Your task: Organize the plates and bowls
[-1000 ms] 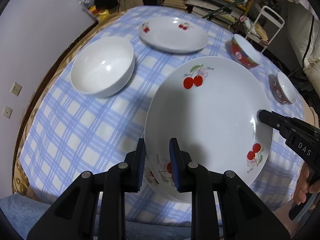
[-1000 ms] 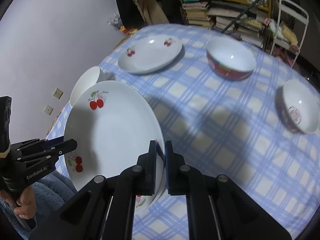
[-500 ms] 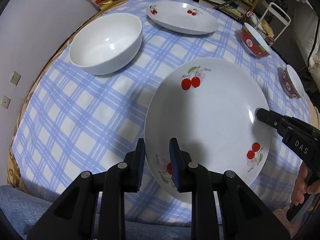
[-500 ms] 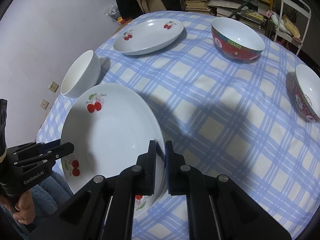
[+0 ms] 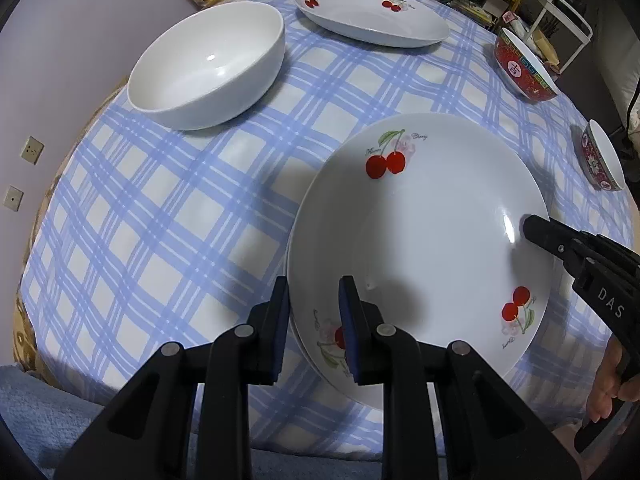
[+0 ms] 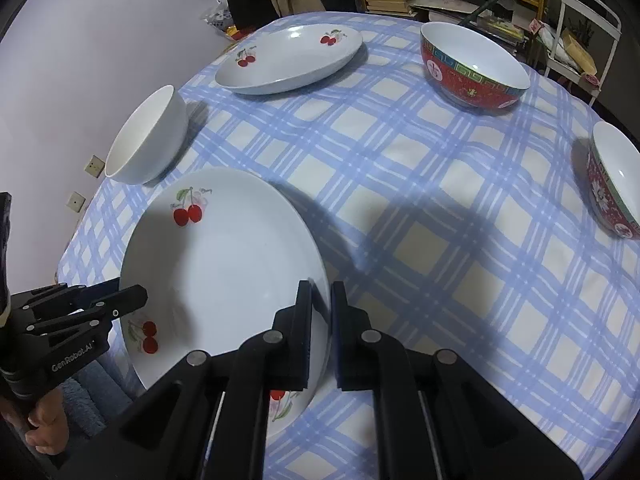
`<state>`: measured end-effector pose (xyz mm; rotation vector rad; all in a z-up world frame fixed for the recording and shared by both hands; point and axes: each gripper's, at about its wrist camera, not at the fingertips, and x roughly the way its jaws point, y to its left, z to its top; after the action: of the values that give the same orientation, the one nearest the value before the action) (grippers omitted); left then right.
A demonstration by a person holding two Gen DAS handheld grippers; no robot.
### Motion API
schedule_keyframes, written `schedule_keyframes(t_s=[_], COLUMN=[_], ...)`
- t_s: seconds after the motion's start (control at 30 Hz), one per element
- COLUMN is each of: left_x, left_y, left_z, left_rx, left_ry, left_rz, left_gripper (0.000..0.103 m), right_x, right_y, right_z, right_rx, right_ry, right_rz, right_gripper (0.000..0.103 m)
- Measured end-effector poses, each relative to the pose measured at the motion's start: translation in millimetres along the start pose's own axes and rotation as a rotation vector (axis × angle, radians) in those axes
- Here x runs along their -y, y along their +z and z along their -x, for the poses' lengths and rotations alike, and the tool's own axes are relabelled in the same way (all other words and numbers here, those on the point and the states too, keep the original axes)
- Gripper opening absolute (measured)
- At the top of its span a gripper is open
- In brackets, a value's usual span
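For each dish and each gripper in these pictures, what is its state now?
Near cherry plate: gripped at two rims; a second plate rim seems to show beneath.
Far cherry plate: flat on tablecloth, empty.
White bowl: upright, empty.
Large red bowl: upright, empty.
Small red bowl: upright, partly out of view.
Left gripper: shut on near cherry plate.
Right gripper: shut on near cherry plate.

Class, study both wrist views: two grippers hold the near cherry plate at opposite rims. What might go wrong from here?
1. The left gripper and right gripper each pinch only the thin rim of the white cherry-print plate; uneven motion might tilt it or let it slip.
2. A second plate rim shows directly beneath, so setting down off-centre may chip either one.
3. The plain white bowl stands nearby and may be knocked.
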<state>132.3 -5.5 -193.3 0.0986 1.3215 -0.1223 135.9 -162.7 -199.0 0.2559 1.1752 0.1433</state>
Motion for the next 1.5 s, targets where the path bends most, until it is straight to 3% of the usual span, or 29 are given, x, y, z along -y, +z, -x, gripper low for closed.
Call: schedule_keyframes(t_s=[0.13,0.37,0.83,0.97,1.2,1.3,1.33,1.5], left_x=[-3,5,4,2,-3,-6,-7,-16], left_y=[1,0,-1,-1,8,19,23,56], left_z=[-3,-10,-10,-6,21,34,39,56], left_rx=[-0.002,0.004,0.002,-0.002,0.059,0.084,0.095,0.175], left_ry=[-0.006,0.075,0.067,0.049,0.020,0.021,0.027,0.076], left_rz=[0.010,-0.041,-0.022,-0.015,-0.008,-0.008,-0.011,-0.015], left_gripper=[0.023,0.023,0.023,0.024,0.026,0.027,0.028,0.042], right_x=[0,-9,-7,-8,-9,-7,-7,-3], right_y=[0,-3,-2,0,13,24,30,61], right_z=[-2,-10,-11,-6,10,15,18,29], right_rx=[-0.003,-0.011,-0.014,0.009,0.085,0.098,0.106,0.142], right_ry=[0.000,-0.035,-0.036,-0.036,-0.025,-0.033,-0.039,-0.052], right_rz=[-0.001,0.070,0.070,0.074,0.106,0.108,0.113,0.137], right_gripper=[0.010,0.010,0.010,0.010,0.011,0.018,0.025,0.035])
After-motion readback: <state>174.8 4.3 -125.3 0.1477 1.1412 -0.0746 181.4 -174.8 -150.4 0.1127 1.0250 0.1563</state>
